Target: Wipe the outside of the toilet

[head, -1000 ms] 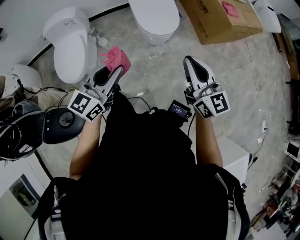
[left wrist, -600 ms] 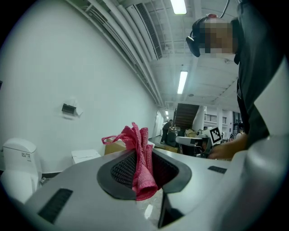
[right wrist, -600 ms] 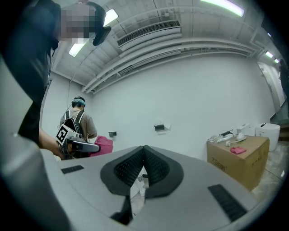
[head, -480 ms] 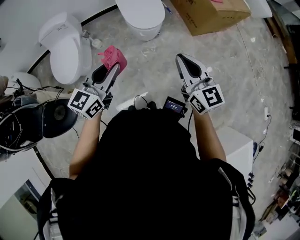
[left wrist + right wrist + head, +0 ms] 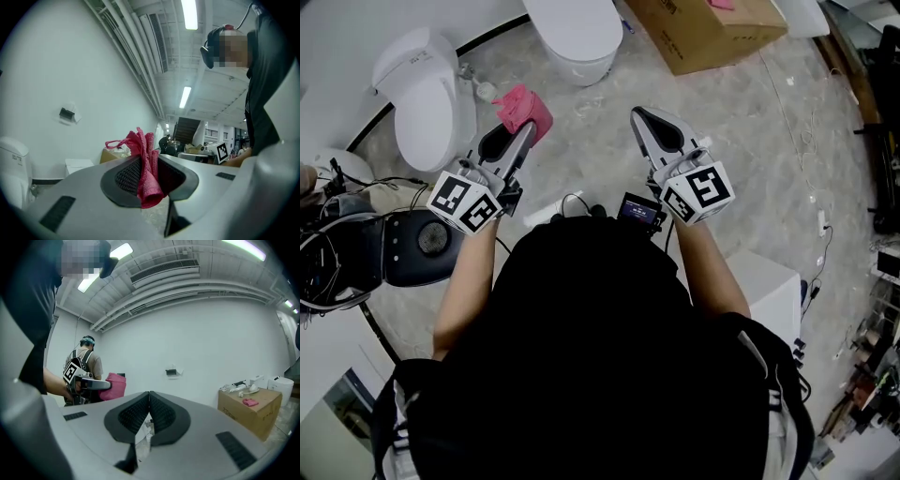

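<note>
A white toilet (image 5: 427, 94) with its lid down stands on the floor at the upper left of the head view, and its tank (image 5: 11, 161) shows at the left edge of the left gripper view. My left gripper (image 5: 527, 131) is shut on a pink cloth (image 5: 523, 111), held in the air to the right of that toilet and apart from it. The bunched cloth (image 5: 146, 171) sticks up between the two pads. My right gripper (image 5: 637, 114) is shut with nothing in it, level with the left one and further right. From the right gripper view, the cloth (image 5: 115, 385) shows at the left.
A second white toilet (image 5: 572, 33) stands at the top of the head view, with a cardboard box (image 5: 712, 28) to its right. Black gear and cables (image 5: 384, 244) lie on the floor at the left. Another person (image 5: 86, 364) stands in the background.
Both grippers have shifted a little left and up in the head view. The toilets and box have slid toward the top edge. The left gripper has kept hold of the cloth.
</note>
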The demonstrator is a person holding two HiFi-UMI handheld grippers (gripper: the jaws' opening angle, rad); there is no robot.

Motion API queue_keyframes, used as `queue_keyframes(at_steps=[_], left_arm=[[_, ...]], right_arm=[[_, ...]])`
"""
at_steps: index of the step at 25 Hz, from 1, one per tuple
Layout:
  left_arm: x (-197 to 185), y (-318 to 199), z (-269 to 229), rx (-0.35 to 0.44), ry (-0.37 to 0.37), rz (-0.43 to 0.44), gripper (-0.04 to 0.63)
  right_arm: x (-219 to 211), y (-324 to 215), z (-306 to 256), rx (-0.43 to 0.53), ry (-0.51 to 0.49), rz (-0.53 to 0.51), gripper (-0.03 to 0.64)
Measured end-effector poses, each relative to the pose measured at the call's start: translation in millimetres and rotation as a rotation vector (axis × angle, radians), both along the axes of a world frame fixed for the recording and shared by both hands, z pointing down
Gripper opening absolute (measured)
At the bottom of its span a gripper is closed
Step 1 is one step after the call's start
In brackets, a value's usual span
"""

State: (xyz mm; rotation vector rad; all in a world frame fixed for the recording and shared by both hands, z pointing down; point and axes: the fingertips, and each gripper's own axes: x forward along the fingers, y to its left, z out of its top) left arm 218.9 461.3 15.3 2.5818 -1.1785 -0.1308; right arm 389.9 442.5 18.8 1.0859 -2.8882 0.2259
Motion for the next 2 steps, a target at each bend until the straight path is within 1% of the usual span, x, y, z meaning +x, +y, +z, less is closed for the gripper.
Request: queue_keyframes(at_steps=[2], left_arm=[[2.9,-1.1,-10.8,0.018,0.013,0.010,0.101]], right_arm=[[0.5,-0.6,-4.4,-0.009,-0.004,0.004,0.032]])
